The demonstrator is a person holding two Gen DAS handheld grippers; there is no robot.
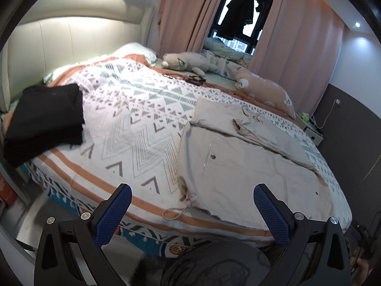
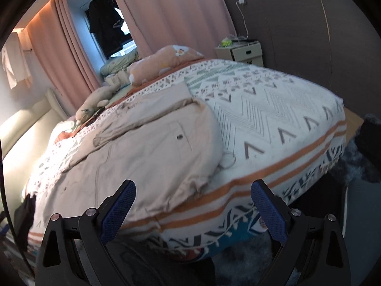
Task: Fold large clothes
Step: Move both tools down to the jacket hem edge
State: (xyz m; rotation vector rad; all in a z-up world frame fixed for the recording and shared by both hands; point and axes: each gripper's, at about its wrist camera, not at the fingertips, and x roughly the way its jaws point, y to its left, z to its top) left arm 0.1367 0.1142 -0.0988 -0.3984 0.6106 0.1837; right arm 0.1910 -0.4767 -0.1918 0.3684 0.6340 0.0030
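The patterned bedspread (image 1: 123, 128) lies bare between the folded black garment (image 1: 45, 121) at the bed's left edge and the beige jacket (image 1: 238, 162) near the foot edge, a wide lane for a hand-held gripper; the jacket's drawstring (image 1: 176, 211) trails loose onto that lane; farther back, a plush toy (image 1: 185, 63), a dark small object (image 1: 196, 79), too small to identify, and a peach pillow (image 1: 264, 90) crowd the curtain side.

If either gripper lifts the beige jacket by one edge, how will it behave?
Probably floppy: the beige jacket lies flat with soft creases, so a single pinch would likely let the rest sag and unfold. Its folded sleeve may slide off. The loose drawstring near the bed edge will likely dangle. Both grippers are open, clear of it.
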